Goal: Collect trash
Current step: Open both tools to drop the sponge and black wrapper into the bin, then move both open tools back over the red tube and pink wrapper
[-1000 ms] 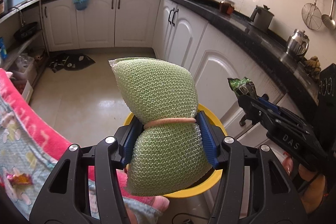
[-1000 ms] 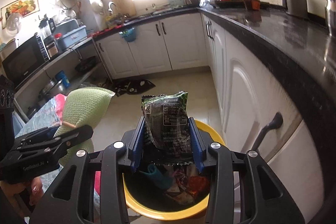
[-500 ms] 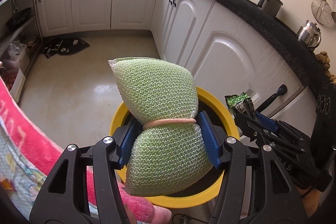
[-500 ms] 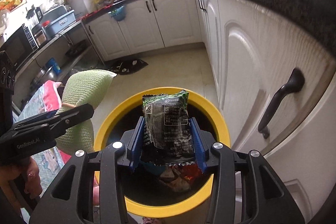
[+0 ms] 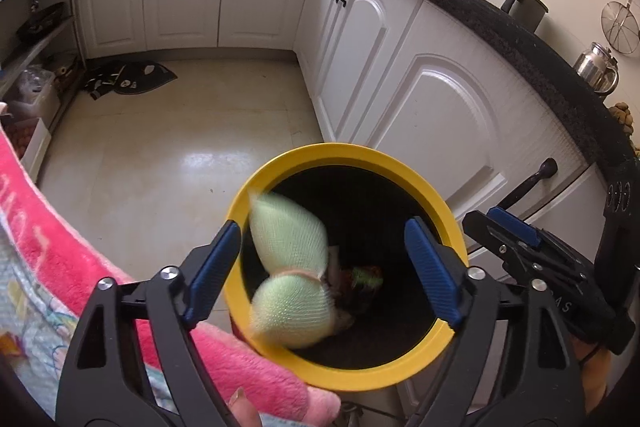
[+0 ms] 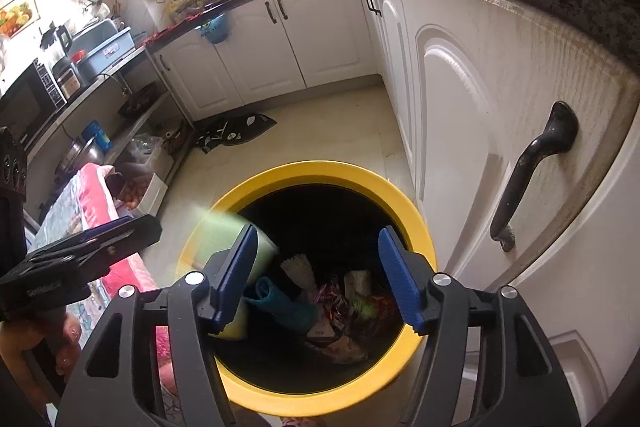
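A yellow-rimmed black trash bin (image 5: pixel 340 153) stands on the floor by the cabinets; it also shows in the right wrist view (image 6: pixel 320 169). My left gripper (image 5: pixel 324 275) is open above the bin. The green mesh scrubber (image 5: pixel 290 267) with a rubber band is blurred, falling inside the rim; in the right wrist view it is a green blur (image 6: pixel 224 235) at the bin's left edge. My right gripper (image 6: pixel 316 277) is open and empty over the bin. Wrappers and other trash (image 6: pixel 344 303) lie at the bottom.
White cabinet doors (image 5: pixel 436 115) with a black handle (image 6: pixel 528 171) stand close on the right under a dark counter. A pink patterned cloth (image 5: pixel 60 227) is at the left. A dark mat (image 5: pixel 128 83) lies on the tiled floor farther back.
Both grippers have opened over the bin. The green scrubber has left the left gripper and is dropping in; the snack wrapper has left the right gripper and is down among the trash.
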The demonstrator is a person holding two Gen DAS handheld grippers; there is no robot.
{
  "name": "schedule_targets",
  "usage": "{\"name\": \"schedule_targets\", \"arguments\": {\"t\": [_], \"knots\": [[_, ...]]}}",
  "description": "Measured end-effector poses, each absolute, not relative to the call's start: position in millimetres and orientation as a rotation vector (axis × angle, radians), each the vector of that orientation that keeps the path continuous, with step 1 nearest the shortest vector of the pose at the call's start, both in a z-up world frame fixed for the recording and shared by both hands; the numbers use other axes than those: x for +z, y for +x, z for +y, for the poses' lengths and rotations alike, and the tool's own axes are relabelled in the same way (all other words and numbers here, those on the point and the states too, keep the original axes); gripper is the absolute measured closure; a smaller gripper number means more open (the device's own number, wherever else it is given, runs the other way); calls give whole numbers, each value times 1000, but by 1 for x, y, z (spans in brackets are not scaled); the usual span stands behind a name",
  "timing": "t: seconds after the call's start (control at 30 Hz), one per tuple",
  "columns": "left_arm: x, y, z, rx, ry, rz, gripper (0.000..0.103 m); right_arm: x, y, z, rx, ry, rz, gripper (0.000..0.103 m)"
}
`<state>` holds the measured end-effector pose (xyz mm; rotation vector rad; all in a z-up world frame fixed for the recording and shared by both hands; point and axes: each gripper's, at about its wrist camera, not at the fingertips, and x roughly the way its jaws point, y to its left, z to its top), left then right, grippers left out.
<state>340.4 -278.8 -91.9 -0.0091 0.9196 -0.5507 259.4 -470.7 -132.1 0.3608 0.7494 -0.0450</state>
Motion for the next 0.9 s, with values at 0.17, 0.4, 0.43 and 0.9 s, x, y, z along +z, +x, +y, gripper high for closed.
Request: {"name": "schedule_targets", "arguments": {"t": [0.17,0.4,0.43,0.9], "knots": [[-79,330,-257,-513,-15,886,16,-121,258,-461,-25,341,724,39],[-60,310,-212,-444,-37,837,11,-106,253,-442,16,314,697,37],[-58,307,-205,-435,-44,832,11,-102,252,-438,24,312,691,36],[-21,262,-110,-284,-117,727,11,-51,235,-362,189,192,604,30]]}}
